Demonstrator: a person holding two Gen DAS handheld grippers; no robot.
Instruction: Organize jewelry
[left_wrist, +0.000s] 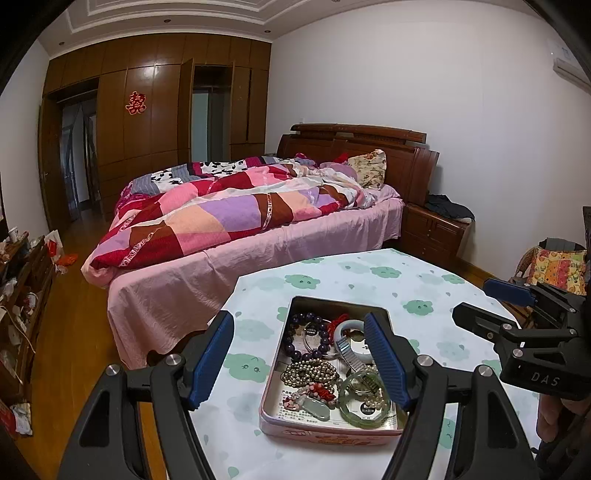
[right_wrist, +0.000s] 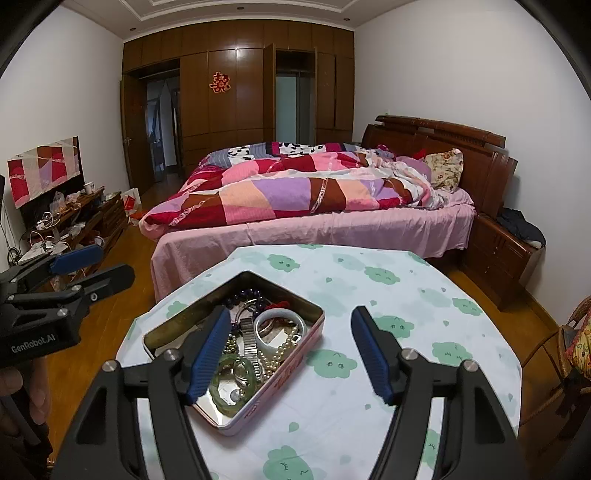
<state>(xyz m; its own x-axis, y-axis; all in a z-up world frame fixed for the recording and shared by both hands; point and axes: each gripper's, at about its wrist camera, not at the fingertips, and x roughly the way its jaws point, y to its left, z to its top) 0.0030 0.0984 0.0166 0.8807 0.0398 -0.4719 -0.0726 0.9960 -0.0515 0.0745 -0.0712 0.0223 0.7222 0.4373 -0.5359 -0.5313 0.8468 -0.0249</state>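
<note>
An open pink tin (left_wrist: 325, 435) sits on a round table with a cloud-print cloth (left_wrist: 369, 280). It holds a purple bead bracelet (left_wrist: 314, 334), a pale bangle (left_wrist: 356, 341), a green jade bangle (left_wrist: 364, 400), a metal watch band (left_wrist: 349, 352) and bead strands. My left gripper (left_wrist: 299, 363) hovers open over the tin, holding nothing. In the right wrist view, my right gripper (right_wrist: 290, 354) is open and empty. One finger is over the tin (right_wrist: 295, 362) near the green bangle (right_wrist: 236, 384), the other over bare cloth. Each gripper shows in the other's view: right (left_wrist: 471, 298), left (right_wrist: 116, 262).
A bed with a patchwork quilt (right_wrist: 295, 192) stands just beyond the table. A wooden nightstand (right_wrist: 506, 254) is at the right and a wicker chair (right_wrist: 569, 350) by the table's right edge. A cluttered low cabinet (right_wrist: 74, 225) lines the left wall.
</note>
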